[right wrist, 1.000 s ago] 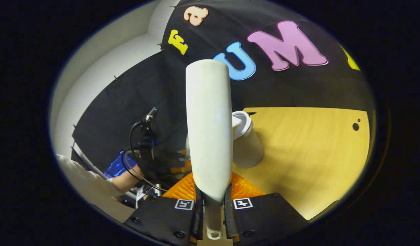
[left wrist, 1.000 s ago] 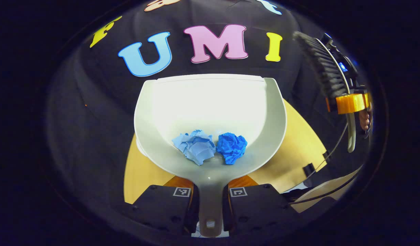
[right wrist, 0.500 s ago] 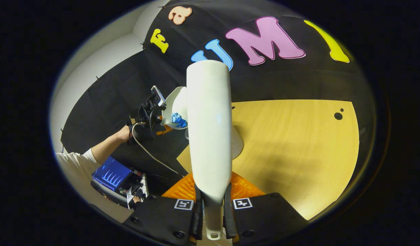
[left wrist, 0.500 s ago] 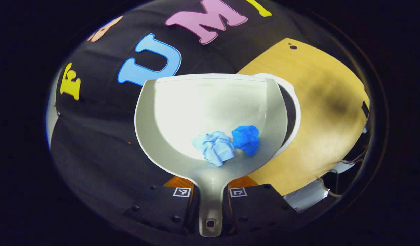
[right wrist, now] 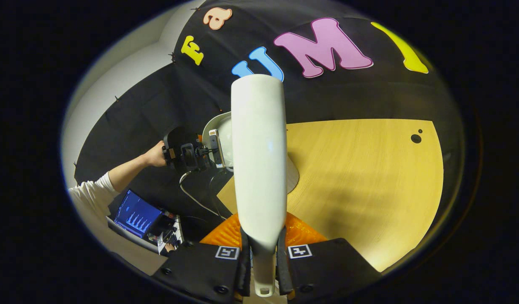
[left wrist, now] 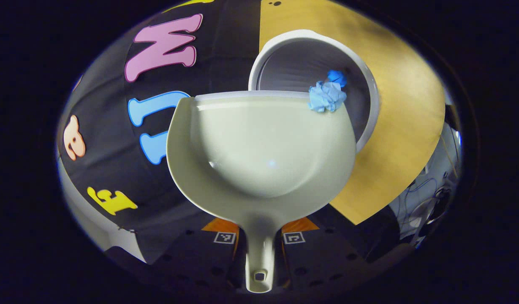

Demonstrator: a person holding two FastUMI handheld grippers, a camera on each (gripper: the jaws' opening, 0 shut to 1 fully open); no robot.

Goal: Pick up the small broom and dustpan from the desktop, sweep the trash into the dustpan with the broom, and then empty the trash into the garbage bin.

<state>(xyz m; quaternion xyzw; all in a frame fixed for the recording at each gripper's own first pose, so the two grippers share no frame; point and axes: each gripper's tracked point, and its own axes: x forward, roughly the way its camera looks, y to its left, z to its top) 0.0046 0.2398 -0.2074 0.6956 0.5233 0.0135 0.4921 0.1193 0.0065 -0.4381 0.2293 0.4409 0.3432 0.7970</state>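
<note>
My left gripper (left wrist: 259, 249) is shut on the handle of the white dustpan (left wrist: 259, 147), which is tipped over the white garbage bin (left wrist: 369, 126). A pale blue paper ball (left wrist: 326, 96) sits at the pan's front lip, over the bin's mouth. A darker blue ball (left wrist: 337, 77) is inside the bin. My right gripper (right wrist: 262, 257) is shut on the handle of the white broom (right wrist: 258, 156), which stands up along the view. In the right gripper view the left gripper (right wrist: 187, 152) and the person's hand (right wrist: 154, 155) hold the dustpan (right wrist: 223, 135) tilted at the table's left edge.
The wooden table (right wrist: 369, 177) stretches to the right, with a small dark hole (right wrist: 416, 138) near its far corner. A laptop (right wrist: 137, 213) and cables lie low to the left, below the person's forearm. Black cloth walls stand behind the table.
The dustpan has rolled and tipped forward over the bin. Both paper balls slid from the back of the pan to its lip, and the dark blue one dropped into the bin. The broom stayed still.
</note>
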